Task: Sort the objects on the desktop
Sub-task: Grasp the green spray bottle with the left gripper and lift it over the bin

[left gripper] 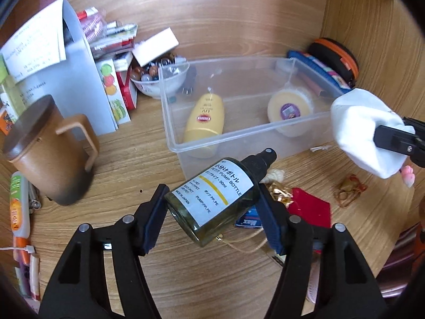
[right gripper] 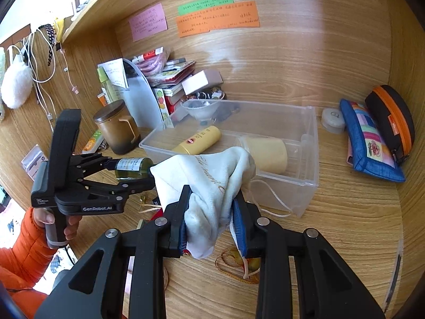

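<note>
My left gripper (left gripper: 212, 210) is shut on a dark green pump bottle (left gripper: 215, 194) with a white label, held above the desk just in front of the clear plastic bin (left gripper: 172, 122). The bottle also shows in the right wrist view (right gripper: 132, 168). My right gripper (right gripper: 212, 212) is shut on a white cloth pouch (right gripper: 209, 183), held near the bin's front edge (right gripper: 305, 183); the pouch shows at the right of the left wrist view (left gripper: 364, 130). In the bin lie a yellow bottle (left gripper: 204, 122) and a round cream-coloured container (left gripper: 289, 111).
A brown lidded mug (left gripper: 47, 151) stands left of the bin, with papers and boxes (left gripper: 61, 79) behind it. A bowl of beads (left gripper: 156, 79) sits behind the bin. A blue pouch (right gripper: 369, 143) and an orange-zip case (right gripper: 390, 122) lie at the right. Small items (left gripper: 308, 207) lie in front.
</note>
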Demonstrator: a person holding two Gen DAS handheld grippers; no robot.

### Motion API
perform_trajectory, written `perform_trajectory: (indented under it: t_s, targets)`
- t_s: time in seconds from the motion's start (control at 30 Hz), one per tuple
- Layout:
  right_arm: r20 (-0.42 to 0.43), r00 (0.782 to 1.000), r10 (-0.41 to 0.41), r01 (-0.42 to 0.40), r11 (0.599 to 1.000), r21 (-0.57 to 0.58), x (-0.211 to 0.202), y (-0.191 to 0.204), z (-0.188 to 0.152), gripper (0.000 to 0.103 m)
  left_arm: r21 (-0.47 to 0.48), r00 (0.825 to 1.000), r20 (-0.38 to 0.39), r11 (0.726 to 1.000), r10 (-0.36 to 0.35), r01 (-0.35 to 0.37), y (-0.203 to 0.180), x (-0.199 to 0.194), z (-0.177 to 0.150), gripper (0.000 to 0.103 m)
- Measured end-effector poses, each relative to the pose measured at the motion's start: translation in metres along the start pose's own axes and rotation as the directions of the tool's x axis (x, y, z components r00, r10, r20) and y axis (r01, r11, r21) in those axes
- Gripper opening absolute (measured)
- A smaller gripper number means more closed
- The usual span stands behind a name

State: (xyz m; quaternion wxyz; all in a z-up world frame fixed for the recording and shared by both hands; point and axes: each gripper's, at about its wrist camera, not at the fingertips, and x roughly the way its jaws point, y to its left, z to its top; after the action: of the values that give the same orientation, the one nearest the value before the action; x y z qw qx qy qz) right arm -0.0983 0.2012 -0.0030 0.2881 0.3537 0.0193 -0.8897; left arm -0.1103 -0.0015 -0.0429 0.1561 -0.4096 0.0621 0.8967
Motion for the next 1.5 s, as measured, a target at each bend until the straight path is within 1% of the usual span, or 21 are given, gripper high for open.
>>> perform_trajectory:
  t_s: [0.17,0.33,0.47,0.63,0.77,0.93,1.07,1.23,1.5]
  targets:
    - [0.026,0.999,-0.019,0.019,1.0,-0.011,-0.012,0.003,0.005,0.026,0.01,0.999,0.047,1.0,-0.006,0.006,-0.008,-0.024,0.007,0.064]
    - [0.058,0.998,-0.04,0.041,0.999,-0.018,-0.023,0.003,0.014,0.026,0.039,0.995,0.101,0.999,0.012,-0.016,-0.014,-0.046,0.019,0.064]
    - [0.08,0.995,-0.058,0.06,0.998,-0.023,-0.029,0.0,0.025,0.026,0.053,0.991,0.131,0.998,0.021,-0.028,-0.015,-0.056,0.028,0.064]
    - [0.098,0.992,-0.08,0.083,0.996,-0.029,-0.03,-0.005,0.036,0.026,0.064,0.988,0.154,0.997,0.028,-0.039,-0.016,-0.059,0.041,0.064]
    - [0.104,0.989,-0.104,0.108,0.994,-0.031,-0.025,-0.01,0.046,0.026,0.067,0.986,0.162,0.997,0.023,-0.034,-0.014,-0.056,0.052,0.064]
    - [0.108,0.988,-0.109,0.111,0.994,-0.019,-0.018,-0.02,0.057,0.026,0.064,0.985,0.173,0.997,0.025,-0.037,-0.01,-0.05,0.063,0.064]
    - [0.097,0.989,-0.11,0.112,0.994,-0.016,-0.005,-0.026,0.066,0.026,0.056,0.985,0.173,0.998,0.015,-0.025,-0.008,-0.044,0.073,0.064]
    - [0.075,0.991,-0.107,0.108,0.994,-0.015,0.015,-0.034,0.074,0.026,0.054,0.989,0.148,0.998,0.006,-0.014,-0.007,-0.026,0.085,0.064]
    - [0.009,0.995,-0.099,0.099,0.995,-0.027,0.055,-0.046,0.083,0.026,0.054,0.995,0.095,0.998,0.009,-0.014,-0.003,0.011,0.099,0.064]
